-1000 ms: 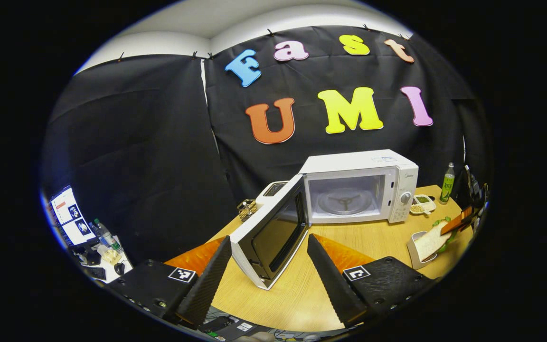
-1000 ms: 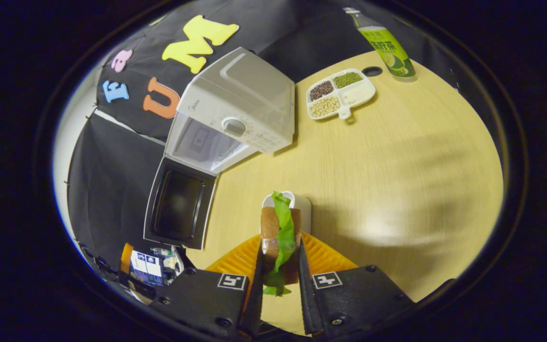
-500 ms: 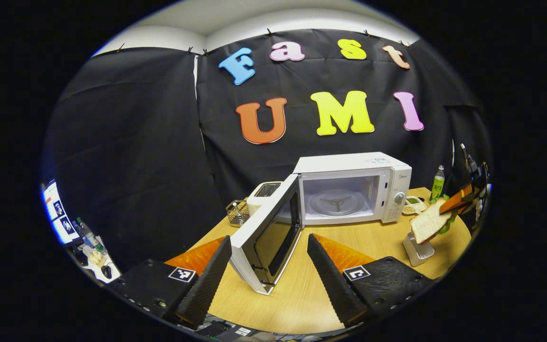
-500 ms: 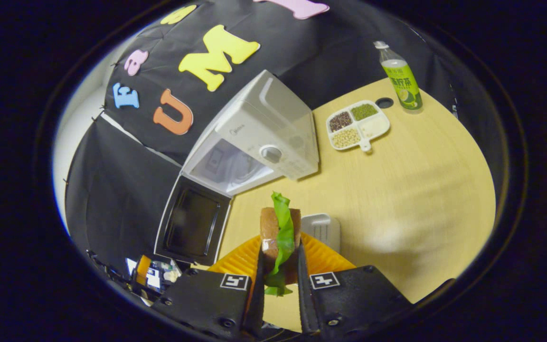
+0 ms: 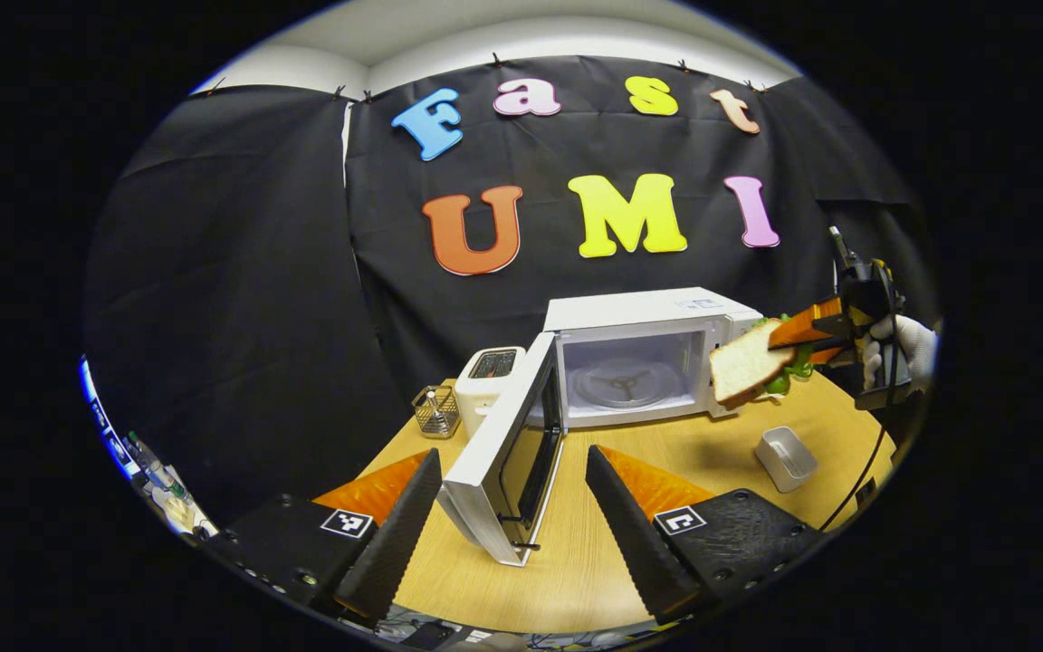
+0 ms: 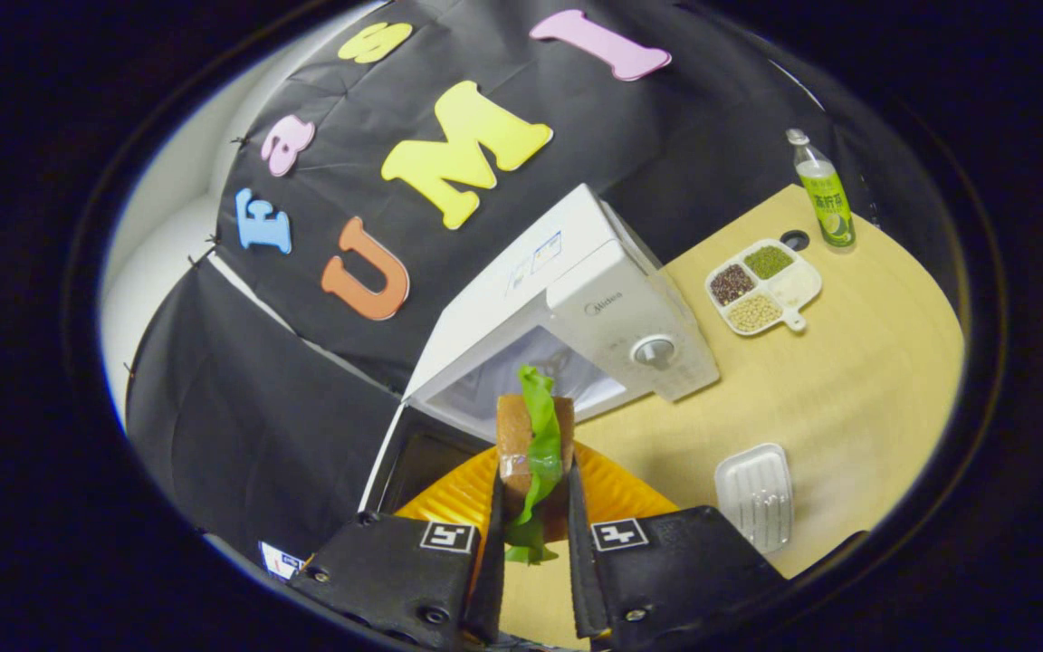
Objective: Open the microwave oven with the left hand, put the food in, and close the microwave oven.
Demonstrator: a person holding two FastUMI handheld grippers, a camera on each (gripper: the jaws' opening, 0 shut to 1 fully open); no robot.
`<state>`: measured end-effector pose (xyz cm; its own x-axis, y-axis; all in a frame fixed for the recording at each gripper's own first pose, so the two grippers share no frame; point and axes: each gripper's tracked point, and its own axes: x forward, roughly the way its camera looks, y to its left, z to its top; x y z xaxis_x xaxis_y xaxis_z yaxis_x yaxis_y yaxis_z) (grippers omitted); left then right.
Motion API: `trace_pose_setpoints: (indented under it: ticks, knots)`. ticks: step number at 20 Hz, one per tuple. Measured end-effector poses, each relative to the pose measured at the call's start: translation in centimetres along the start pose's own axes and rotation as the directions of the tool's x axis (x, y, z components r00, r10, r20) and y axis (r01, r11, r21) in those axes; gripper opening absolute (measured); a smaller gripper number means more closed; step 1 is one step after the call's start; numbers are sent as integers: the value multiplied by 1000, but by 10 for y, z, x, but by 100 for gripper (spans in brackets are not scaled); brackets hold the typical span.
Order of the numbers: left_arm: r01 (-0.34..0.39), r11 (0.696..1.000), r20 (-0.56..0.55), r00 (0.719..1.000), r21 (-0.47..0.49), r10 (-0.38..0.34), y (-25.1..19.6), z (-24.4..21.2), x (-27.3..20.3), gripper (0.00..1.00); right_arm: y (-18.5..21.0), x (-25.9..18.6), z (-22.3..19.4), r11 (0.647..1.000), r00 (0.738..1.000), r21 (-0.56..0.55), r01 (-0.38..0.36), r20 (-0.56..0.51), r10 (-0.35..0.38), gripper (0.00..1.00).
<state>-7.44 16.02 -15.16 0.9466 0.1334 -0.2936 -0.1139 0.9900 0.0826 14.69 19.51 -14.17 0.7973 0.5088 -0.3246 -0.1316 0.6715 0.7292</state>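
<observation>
right gripper (image 6: 532, 534) of mine pinches the sandwich (image 6: 532, 435) between both fingers, held in the air in front of the microwave (image 5: 639, 362) with its door (image 5: 508, 457) swung open. my left gripper (image 5: 508, 525) hangs spread wide near that door, gripping nothing.

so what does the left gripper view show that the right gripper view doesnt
Left gripper view's own: the toaster and wire basket beside the microwave, and the gloved hand holding the right gripper. Right gripper view's own: the divided dish of beans and the green bottle at the table's far end. Shared: the microwave with its door open, the sandwich clamped in the right gripper and held up near the microwave, the small white tray, the wooden table.
</observation>
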Motion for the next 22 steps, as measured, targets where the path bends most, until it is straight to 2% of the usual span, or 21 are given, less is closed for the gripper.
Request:
trace_pose_setpoints:
  ticks: [4,8,11,15,19,20,21,22]
  knots:
    - [28,999,-32,999,18,-27,9,-3,7,97,20,55,-9,999,997,37,4,74,-7,33]
    - [34,999,-22,999,13,-34,22,10,13,97,13,111,-20,990,990,139,32,133,-50,33]
    - [27,999,-1,1000,22,-27,27,21,14,97,10,146,-22,985,972,164,52,218,-88,33]
    - [31,999,20,999,32,-32,26,20,15,96,11,189,-22,973,936,222,67,325,-139,34]
    - [36,999,1,999,16,-36,22,2,11,97,21,232,-32,955,932,289,62,325,-159,34]
    - [34,999,-8,999,24,-34,23,-1,11,97,27,241,-30,954,930,298,45,337,-149,26]
    - [30,999,-17,999,28,-30,25,-5,10,97,31,247,-29,953,927,300,36,347,-144,34]
    - [28,999,-17,999,31,-28,28,-7,9,97,32,255,-28,958,919,284,43,365,-150,27]
